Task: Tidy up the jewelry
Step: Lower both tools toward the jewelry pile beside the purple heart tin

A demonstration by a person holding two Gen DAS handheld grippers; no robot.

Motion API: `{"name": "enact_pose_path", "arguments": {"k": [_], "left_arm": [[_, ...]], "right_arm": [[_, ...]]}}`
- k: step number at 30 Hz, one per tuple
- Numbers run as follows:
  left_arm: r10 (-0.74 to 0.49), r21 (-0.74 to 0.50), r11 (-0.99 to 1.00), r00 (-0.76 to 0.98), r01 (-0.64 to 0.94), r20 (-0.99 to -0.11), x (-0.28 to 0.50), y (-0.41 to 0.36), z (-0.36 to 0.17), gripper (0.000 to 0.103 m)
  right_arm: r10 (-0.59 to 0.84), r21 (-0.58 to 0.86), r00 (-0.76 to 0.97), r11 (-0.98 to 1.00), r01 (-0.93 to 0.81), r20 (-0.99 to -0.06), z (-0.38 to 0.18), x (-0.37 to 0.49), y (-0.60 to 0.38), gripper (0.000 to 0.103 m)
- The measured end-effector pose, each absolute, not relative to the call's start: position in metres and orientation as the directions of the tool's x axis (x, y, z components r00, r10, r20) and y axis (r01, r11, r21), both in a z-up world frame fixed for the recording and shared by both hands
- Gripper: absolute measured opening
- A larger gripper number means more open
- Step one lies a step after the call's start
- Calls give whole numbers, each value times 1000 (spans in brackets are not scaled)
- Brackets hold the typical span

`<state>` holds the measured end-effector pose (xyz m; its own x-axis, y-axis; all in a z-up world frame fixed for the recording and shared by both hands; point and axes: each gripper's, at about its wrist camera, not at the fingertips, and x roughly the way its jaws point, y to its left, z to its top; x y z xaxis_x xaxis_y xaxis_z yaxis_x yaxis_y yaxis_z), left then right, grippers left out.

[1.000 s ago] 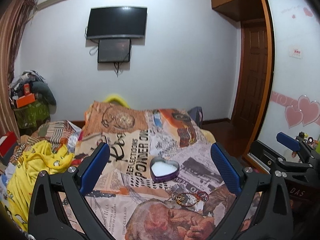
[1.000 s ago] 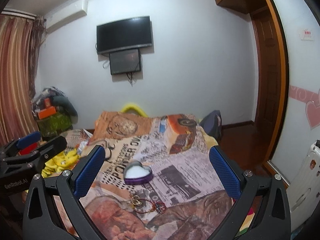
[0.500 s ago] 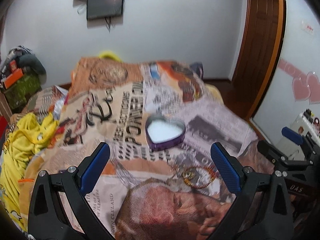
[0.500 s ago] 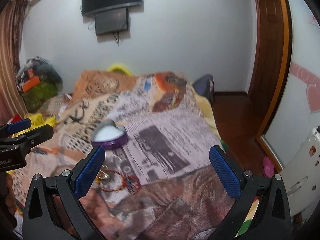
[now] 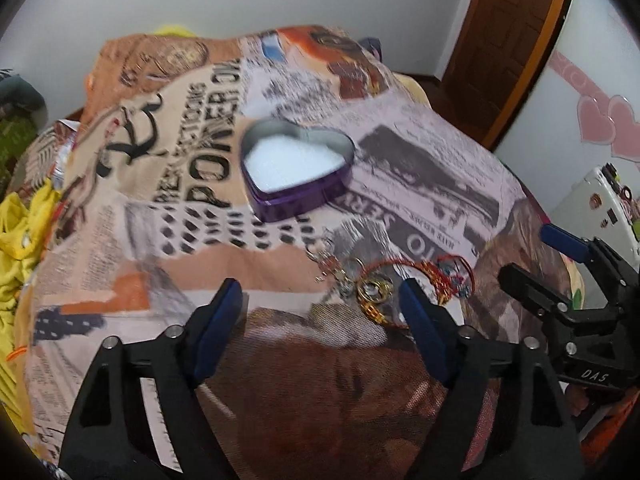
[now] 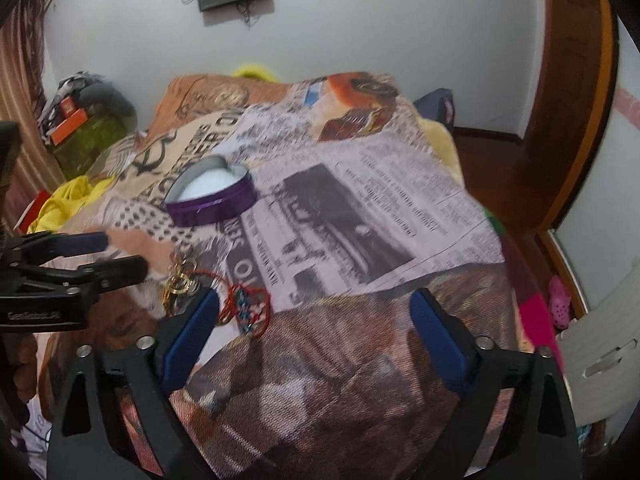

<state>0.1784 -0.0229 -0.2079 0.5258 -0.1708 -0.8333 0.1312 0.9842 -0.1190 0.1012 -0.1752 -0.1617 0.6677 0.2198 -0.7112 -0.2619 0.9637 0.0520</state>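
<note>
A purple heart-shaped tin (image 5: pixel 296 172) with a white lining lies open on the printed bedspread (image 5: pixel 120 240). Nearer to me lies a small tangle of jewelry: gold rings and chain (image 5: pixel 374 292) and a red cord bracelet with blue beads (image 5: pixel 448 276). My left gripper (image 5: pixel 320 292) hovers over the bed with its jaws closing. The gold pieces sit just inside its right fingertip and no pad touches them. My right gripper (image 6: pixel 316 300) is also closing on nothing, with the red bracelet (image 6: pixel 246 306) beside its left fingertip. Each gripper appears in the other's view: right (image 5: pixel 528 254), left (image 6: pixel 122 254).
Yellow clothing (image 5: pixel 16 232) is heaped at the bed's left side. The bed's right edge drops to a wooden floor (image 6: pixel 492 160) with a pink shoe (image 6: pixel 560 300). A white plastic chair (image 6: pixel 600 364) stands there, and a brown door (image 5: pixel 504 40) is behind.
Both grippers have sunk toward the bed and tipped downward, so the tin and jewelry look larger and nearer. Both pairs of jaws have narrowed.
</note>
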Motion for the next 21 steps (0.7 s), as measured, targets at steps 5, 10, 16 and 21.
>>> {"name": "enact_pose_path", "arguments": {"k": [5, 10, 16, 21], "left_arm": [[-191, -128, 979, 496, 159, -847, 181, -28, -216, 66], [-182, -127, 982, 496, 143, -849, 191, -22, -220, 45], [-172, -119, 983, 499, 137, -849, 198, -16, -224, 35], [-187, -137, 981, 500, 137, -845, 202, -13, -227, 31]], "right_arm": [[253, 69, 641, 952, -298, -724, -166, 103, -170, 75], [281, 87, 620, 942, -323, -733, -169, 105, -168, 61], [308, 109, 591, 931, -348, -745, -175, 109, -162, 45], [329, 118, 572, 920, -374, -751, -177, 110, -154, 37]]}}
